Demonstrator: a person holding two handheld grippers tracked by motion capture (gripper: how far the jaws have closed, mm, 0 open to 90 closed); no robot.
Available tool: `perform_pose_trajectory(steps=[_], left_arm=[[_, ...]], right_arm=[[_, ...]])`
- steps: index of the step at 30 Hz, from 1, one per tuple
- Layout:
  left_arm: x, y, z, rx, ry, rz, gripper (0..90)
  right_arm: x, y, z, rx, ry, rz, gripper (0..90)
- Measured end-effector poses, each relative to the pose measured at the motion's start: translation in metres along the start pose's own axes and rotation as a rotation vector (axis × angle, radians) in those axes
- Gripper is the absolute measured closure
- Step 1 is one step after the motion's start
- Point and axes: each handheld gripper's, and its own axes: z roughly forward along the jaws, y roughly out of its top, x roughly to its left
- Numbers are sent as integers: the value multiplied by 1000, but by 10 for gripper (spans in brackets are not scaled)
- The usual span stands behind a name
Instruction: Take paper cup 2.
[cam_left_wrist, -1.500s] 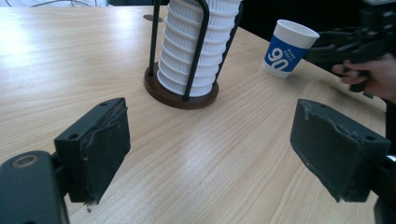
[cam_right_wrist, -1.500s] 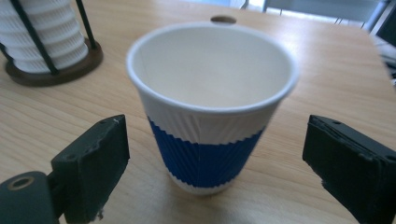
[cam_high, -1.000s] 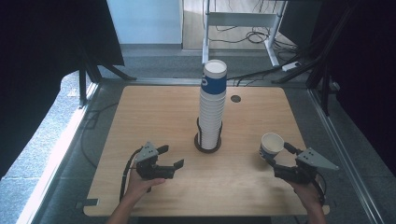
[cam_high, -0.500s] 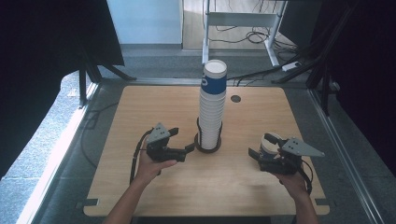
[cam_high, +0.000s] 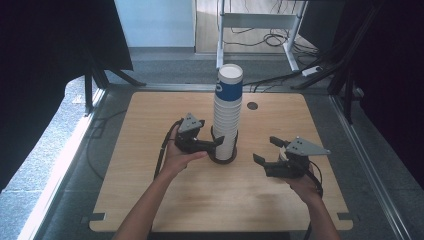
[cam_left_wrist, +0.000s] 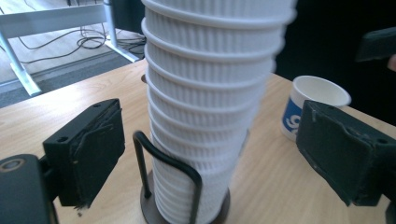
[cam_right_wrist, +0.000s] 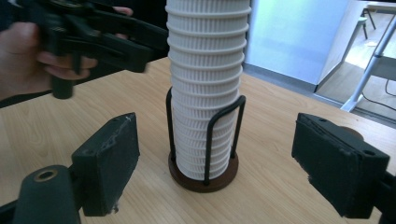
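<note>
Tabletop (cam_high: 150, 200) of pale wood carries 1 landmark, the cup stack (cam_high: 226, 115), upright in its dark wire holder (cam_high: 223, 154) near the middle. Just left of that stack, your left tongs (cam_high: 214, 145) reach in at its base; their jaws have just been opening and now stand apart, the stack's lowest cups between them in the left gripper view, pads not pressing. Right of the stack and apart from it, your right tongs (cam_high: 267, 150) stand wide with nothing gripped, aimed at the stack in the right gripper view. A single white cup (cam_left_wrist: 312, 106) with a blue band stands on the tabletop beyond the stack, on its right side.
</note>
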Motion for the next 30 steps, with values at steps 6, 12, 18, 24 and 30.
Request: perform_pose_trajectory(steps=[6, 12, 18, 24, 30], left_arm=[[-1, 5, 19, -9, -13, 51, 66], [0, 8, 32, -16, -3, 44, 68], [-2, 7, 40, -30, 13, 52, 118], [-3, 6, 41, -39, 18, 65, 125], [-4, 5, 41, -55, 20, 57, 126]], right_arm=[[2, 14, 10, 5, 16, -10, 154], [2, 29, 18, 0, 25, -27, 153], [0, 56, 26, -27, 30, -35, 142], [-6, 84, 40, -38, 35, -32, 133], [-8, 114, 51, -52, 29, -45, 126]])
